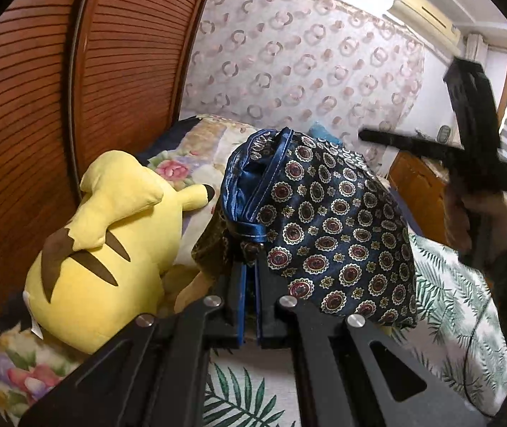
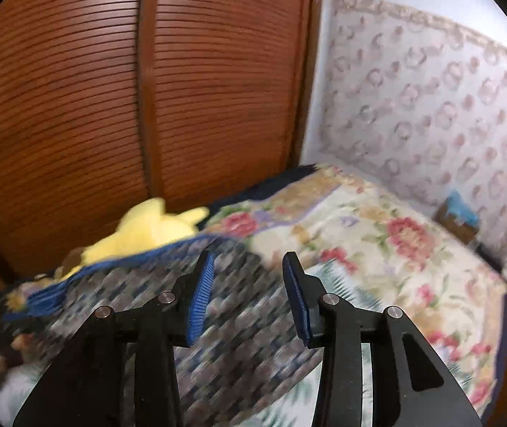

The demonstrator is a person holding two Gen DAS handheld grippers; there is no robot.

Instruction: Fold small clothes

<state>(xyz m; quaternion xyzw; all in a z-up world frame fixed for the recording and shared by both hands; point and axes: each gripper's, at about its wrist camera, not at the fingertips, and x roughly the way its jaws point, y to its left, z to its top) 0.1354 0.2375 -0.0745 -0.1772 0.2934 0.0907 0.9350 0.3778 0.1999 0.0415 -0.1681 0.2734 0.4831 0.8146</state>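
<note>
A dark blue satin garment (image 1: 332, 220) with round medallion print and a plain blue waistband hangs bunched from my left gripper (image 1: 251, 267), which is shut on its fabric just below the waistband. The cloth drapes over the fingertips and to the right, above the bed. In the right wrist view the same garment (image 2: 239, 338) is a blurred patterned sheet beneath my right gripper (image 2: 250, 254), whose blue pads stand apart without pressing on anything. A hand (image 1: 474, 213) holds that right gripper up at the right side of the left wrist view.
A yellow plush toy (image 1: 111, 249) lies on the bed beside the slatted wooden wardrobe doors (image 1: 75, 71). The bed has a palm-leaf sheet (image 1: 460, 313) and a floral blanket (image 2: 378, 242). A wooden bedside cabinet (image 1: 421, 195) stands by the patterned wall.
</note>
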